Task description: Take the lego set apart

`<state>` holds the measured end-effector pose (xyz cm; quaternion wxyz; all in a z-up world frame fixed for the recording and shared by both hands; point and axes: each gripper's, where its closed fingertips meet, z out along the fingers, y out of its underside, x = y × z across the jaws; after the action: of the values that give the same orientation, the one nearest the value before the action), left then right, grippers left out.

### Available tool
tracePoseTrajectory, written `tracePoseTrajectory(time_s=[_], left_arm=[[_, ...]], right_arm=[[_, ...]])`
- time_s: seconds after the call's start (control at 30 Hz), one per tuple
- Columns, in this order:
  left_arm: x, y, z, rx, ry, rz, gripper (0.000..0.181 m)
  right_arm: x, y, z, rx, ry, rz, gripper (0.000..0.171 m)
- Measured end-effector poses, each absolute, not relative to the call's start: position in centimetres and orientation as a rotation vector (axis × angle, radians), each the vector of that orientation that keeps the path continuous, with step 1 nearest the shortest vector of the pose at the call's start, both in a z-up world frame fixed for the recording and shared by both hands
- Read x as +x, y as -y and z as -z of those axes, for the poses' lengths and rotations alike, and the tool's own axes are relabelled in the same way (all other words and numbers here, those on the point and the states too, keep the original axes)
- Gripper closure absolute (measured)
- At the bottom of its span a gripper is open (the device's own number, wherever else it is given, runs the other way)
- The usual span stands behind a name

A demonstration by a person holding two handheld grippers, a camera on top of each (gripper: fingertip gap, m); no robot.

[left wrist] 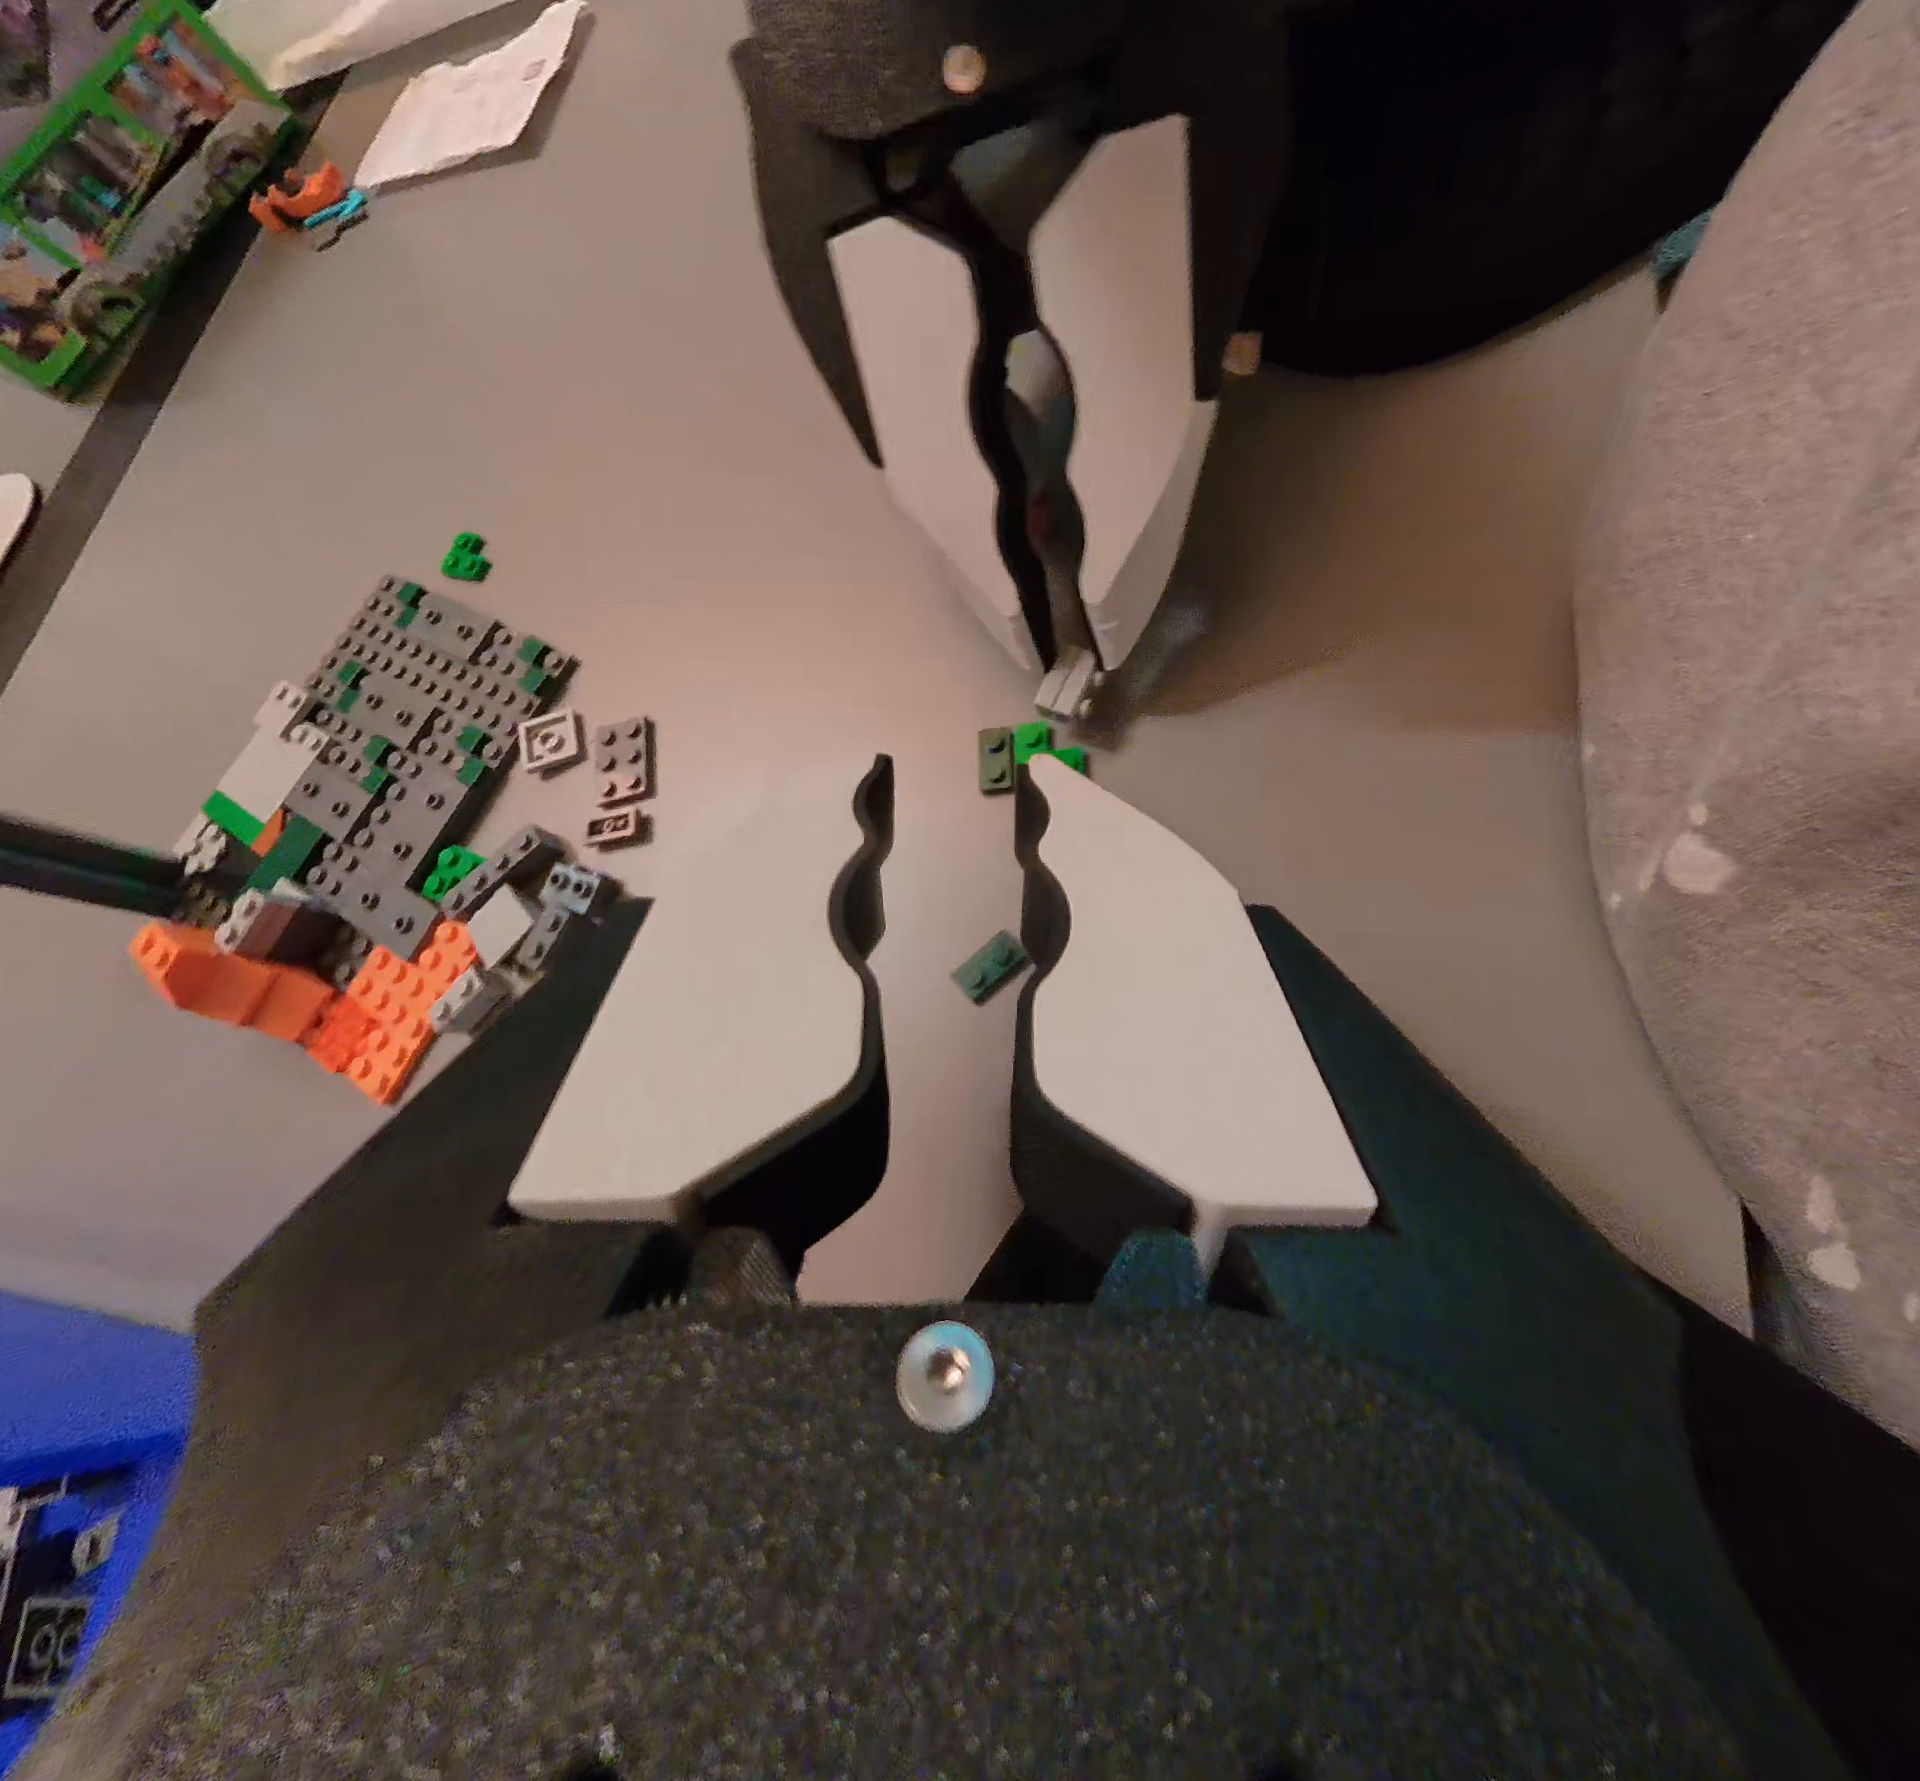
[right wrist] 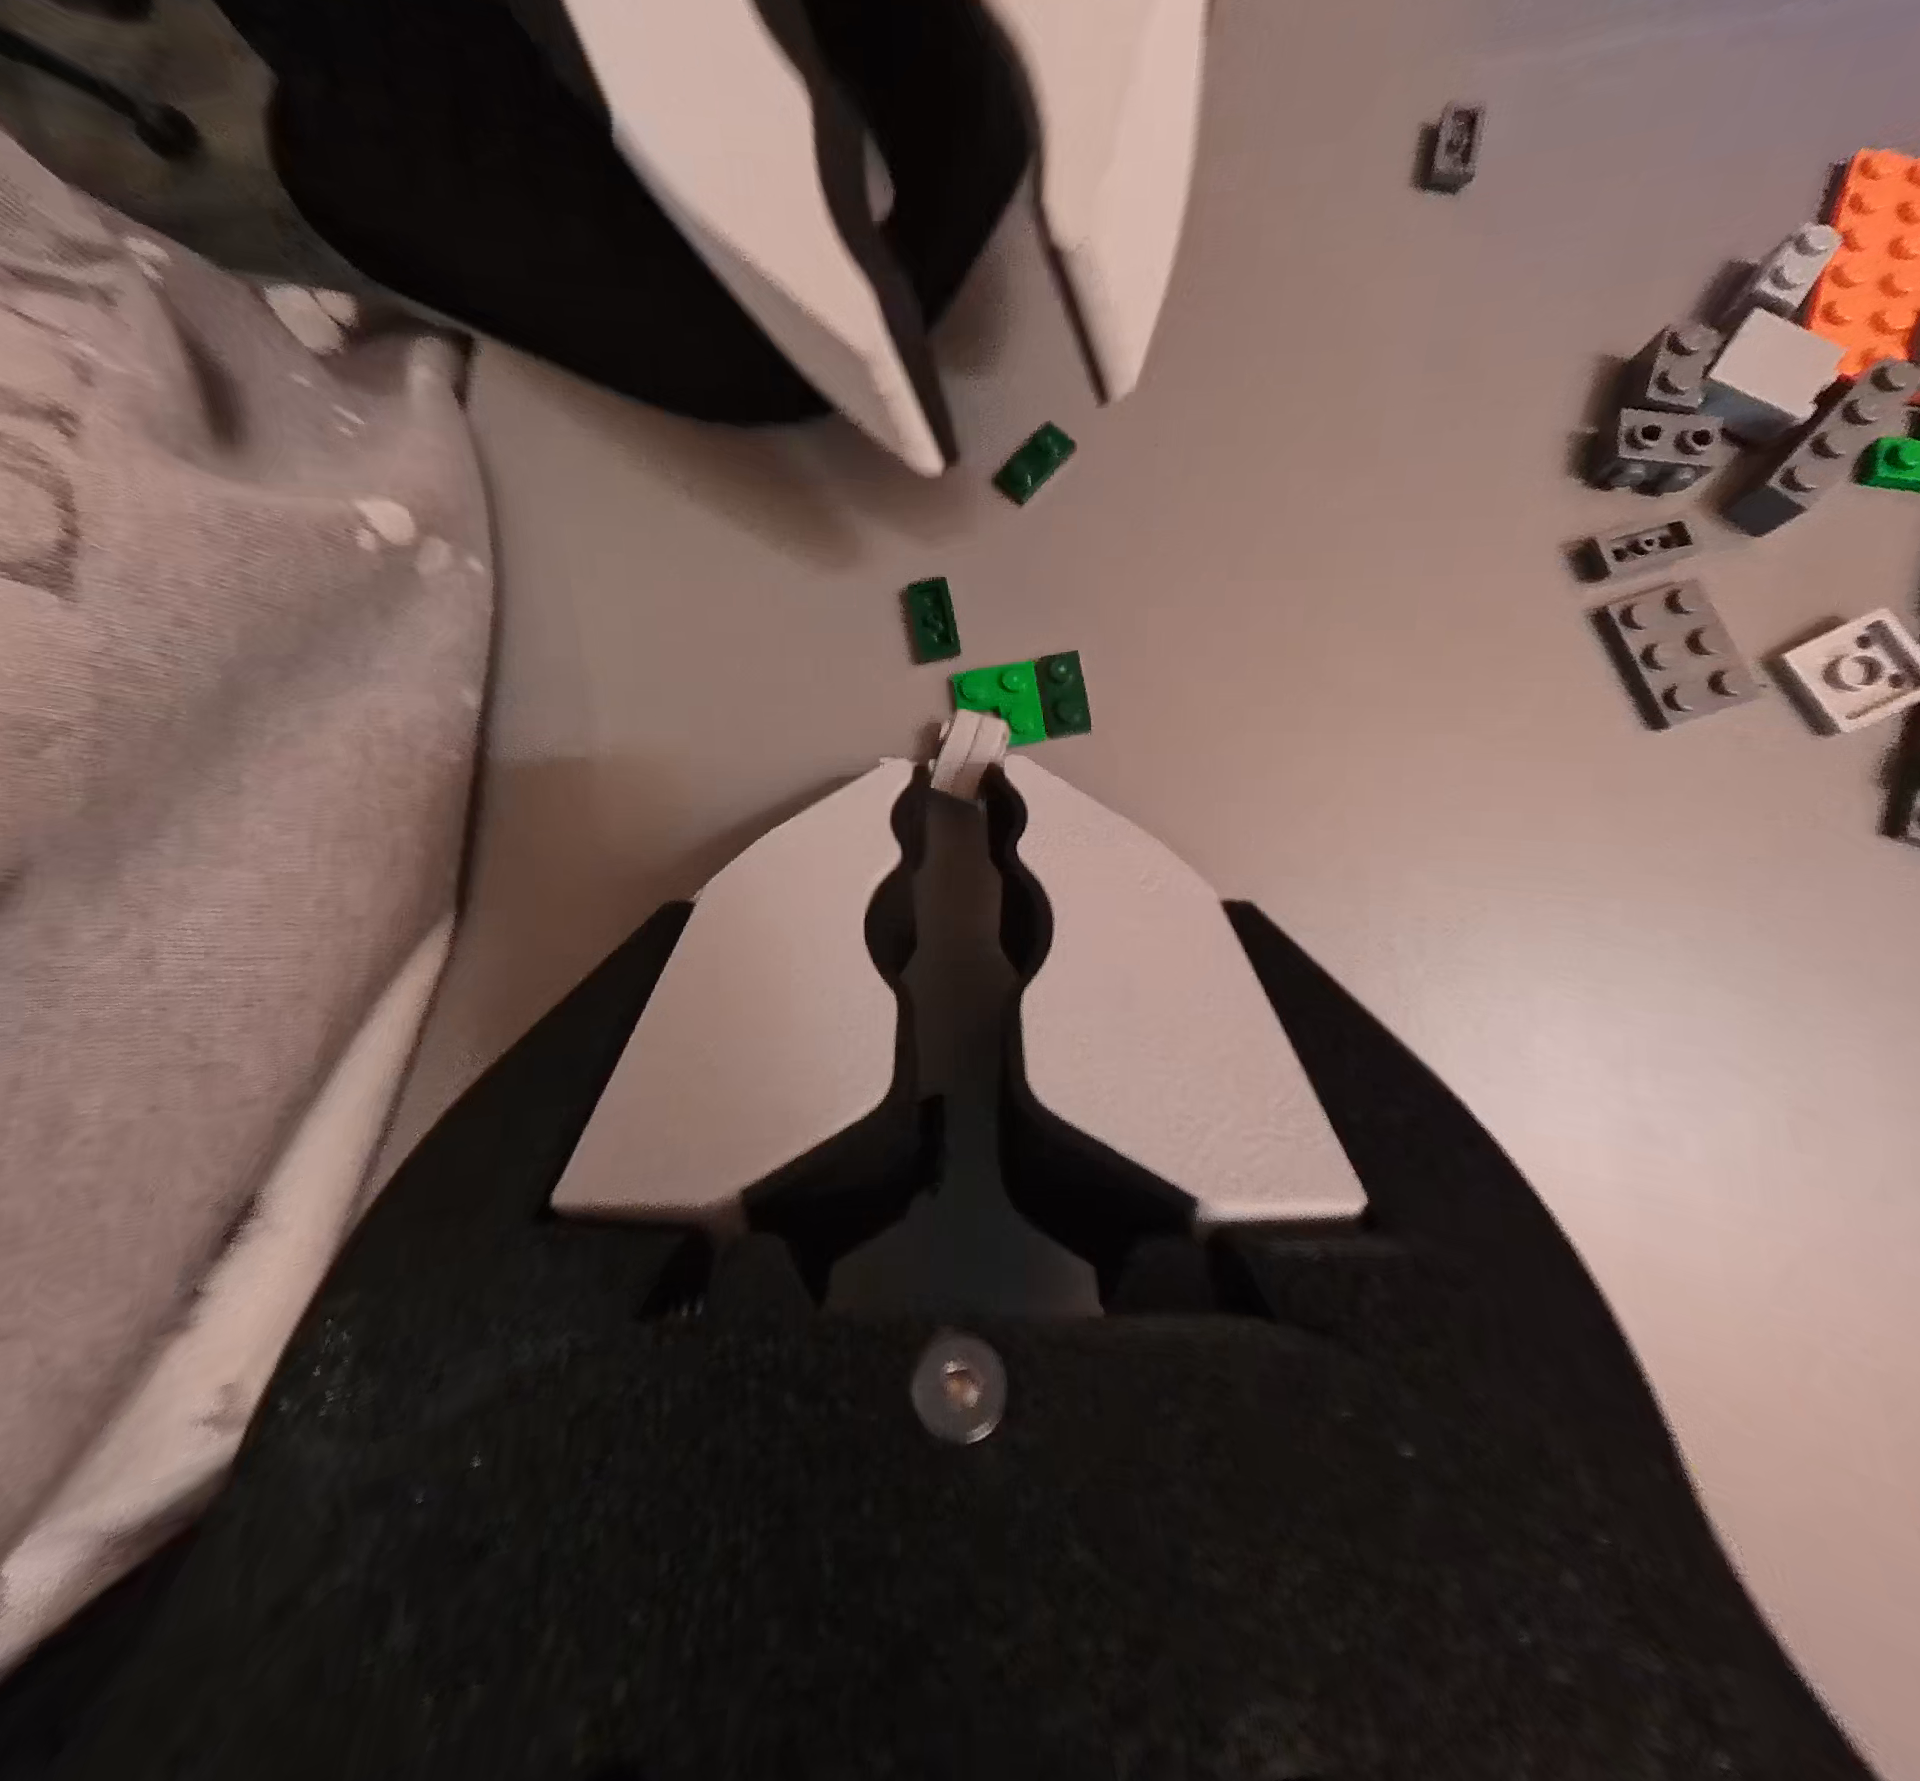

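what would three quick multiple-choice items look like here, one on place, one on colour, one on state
1. The dark green plate lies: A between the left hand-held gripper's fingers, B on the box, C in the bin.
2. The model's base bricks are: A yellow, B orange, C pink.
3. The right hand-held gripper is: A wide open, B out of sight, C shut on a light grey piece.

A: it sits in the gap on the table.
B: orange shows at the model's lower edge.
C: the tips pinch it.
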<state>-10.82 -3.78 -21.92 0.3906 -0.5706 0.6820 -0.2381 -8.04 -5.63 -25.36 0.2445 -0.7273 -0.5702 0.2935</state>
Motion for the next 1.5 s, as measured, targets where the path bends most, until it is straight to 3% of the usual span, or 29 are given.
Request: tracePoseTrajectory(time_s=[0.3,0.9,1.1,1.3,1.5], left_arm=[[-9.3,6.3,20.6,-1.256,-1.774,0.649,0.161],[-9.0,5.8,19.7,-1.177,-1.730,0.543,0.169],[-10.9,2.5,18.9,-1.302,-1.625,0.489,0.170],[-17.4,-5.8,16.4,-1.576,-1.301,0.391,0.170],[-23.2,-12.1,17.2,-1.872,-1.038,0.398,0.170]], right_arm=[[-9.4,6.8,20.9,-1.904,1.356,-1.311,0.161],[-9.6,6.3,18.8,-1.886,1.155,-1.591,0.162],[-9.4,4.4,19.4,-1.869,1.185,-1.350,0.147],[-9.3,4.4,24.1,-1.917,1.518,-0.816,0.139],[-9.6,4.3,26.5,-1.964,1.661,-0.623,0.138]])
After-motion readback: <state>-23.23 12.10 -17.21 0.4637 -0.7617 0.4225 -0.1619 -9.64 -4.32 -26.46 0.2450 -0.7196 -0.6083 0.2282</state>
